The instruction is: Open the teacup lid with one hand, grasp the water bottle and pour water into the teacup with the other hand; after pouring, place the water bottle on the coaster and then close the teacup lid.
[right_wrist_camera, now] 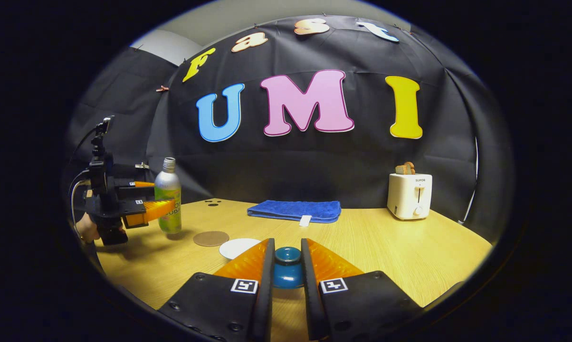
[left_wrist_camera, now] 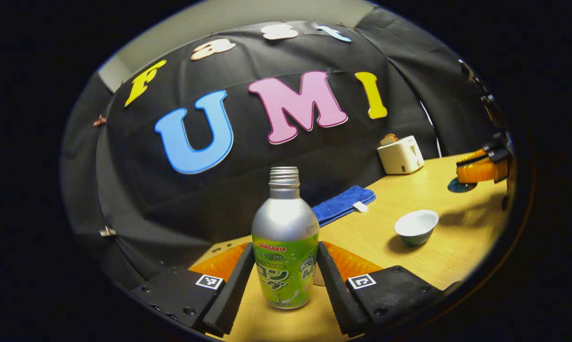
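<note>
Your left gripper (left_wrist_camera: 285, 280) straddles the water bottle (left_wrist_camera: 285, 247), fingers just beside it, contact unclear, near the bench's left edge. Right gripper (right_wrist_camera: 286, 275) pinches the teacup lid (right_wrist_camera: 287, 270), lifted off. Teacup (left_wrist_camera: 416, 227) sits open mid-bench; coaster (right_wrist_camera: 211, 238) beside the bottle. Squeeze squarely on the body before tilting, mouth over the cup. Can't quote labels per rules; toaster (right_wrist_camera: 409, 194) at the far right corner.

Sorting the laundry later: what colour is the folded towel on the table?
Blue, with a small white tag; the towel shows best in the right gripper view.
</note>
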### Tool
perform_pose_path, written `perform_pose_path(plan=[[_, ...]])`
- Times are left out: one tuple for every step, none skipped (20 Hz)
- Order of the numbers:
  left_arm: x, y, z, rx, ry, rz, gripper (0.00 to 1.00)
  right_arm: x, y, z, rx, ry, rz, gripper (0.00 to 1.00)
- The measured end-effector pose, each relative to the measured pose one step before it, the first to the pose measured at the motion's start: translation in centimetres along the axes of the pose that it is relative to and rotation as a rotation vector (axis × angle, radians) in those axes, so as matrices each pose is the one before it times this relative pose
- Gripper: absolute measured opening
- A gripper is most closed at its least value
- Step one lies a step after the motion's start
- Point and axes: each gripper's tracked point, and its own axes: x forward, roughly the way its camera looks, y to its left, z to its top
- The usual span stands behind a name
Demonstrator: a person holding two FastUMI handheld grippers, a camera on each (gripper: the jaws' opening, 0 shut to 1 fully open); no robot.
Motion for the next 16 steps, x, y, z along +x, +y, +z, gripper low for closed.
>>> perform_pose_path(plan=[[0.134,0.007,0.398,0.07242,-0.00791,0.00981,0.81,0.0,-0.042,-0.004,0.00042,0.00025,-0.0001,0.33],[0.153,-0.124,0.527,0.08115,-0.00825,0.00724,0.8,-0.014,-0.028,-0.008,-0.00031,-0.00012,-0.00047,0.33],[0.176,-0.087,0.366,0.08226,-0.00931,0.00918,0.8,-0.007,0.013,0.011,0.00032,0.00032,-0.00044,0.33],[0.397,-0.269,0.648,0.07817,-0.01064,0.00352,0.8,0.063,0.024,-0.016,-0.00023,0.00011,-0.00014,0.33],[0.052,-0.371,0.536,0.07199,-0.01225,-0.00227,0.79,0.015,-0.007,-0.006,-0.00002,0.00019,-0.00032,0.33],[0.134,-0.516,0.48,0.06857,-0.01189,-0.00753,0.8,0.05,-0.051,-0.011,0.0,0.00003,-0.00001,0.33],[0.204,-0.432,0.384,0.06627,-0.00892,-0.00853,0.8,0.025,-0.013,0.01,-0.00014,-0.00003,0.00001,0.33],[0.165,-0.319,0.389,0.06346,-0.00489,-0.0063,0.8,-0.003,-0.001,-0.016,0.00015,0.00028,-0.00004,0.33],[-0.272,-0.143,0.173,0.06023,-0.00506,-0.00217,0.8,-0.026,0.037,-0.007,-0.00005,-0.00011,0.00004,0.33],[0.093,-0.24,0.394,0.06069,-0.00392,0.0015,0.8,-0.018,0.013,-0.008,0.00018,0.0002,0.00006,0.33],[0.048,-0.272,0.393,0.06222,-0.00742,-0.00191,0.8,-0.025,-0.004,0.003,-0.00012,0.00003,0.00006,0.33],[0.188,-0.097,0.215,0.05527,-0.00171,-0.00135,0.8,0.029,-0.056,-0.019,0.00005,0.00004,0.00019,0.33],[0.08,0.016,-0.011,0.04274,-0.00249,-0.00488,0.8,0.003,0.005,0.024,0.00007,0.00006,-0.00006,0.33],[0.0,-0.245,0.074,0.03375,-0.00108,-0.01204,0.8,-0.023,-0.004,-0.004,-0.00004,-0.00009,-0.00003,0.33],[-0.078,-0.354,-0.009,0.03164,0.00162,-0.01617,0.8,0.009,-0.008,-0.008,0.00002,0.00008,-0.00001,0.33],[0.207,-0.369,0.121,0.03217,-0.00201,-0.01473,0.8,0.008,0.011,0.006,-0.00005,-0.00007,-0.00011,0.33]])
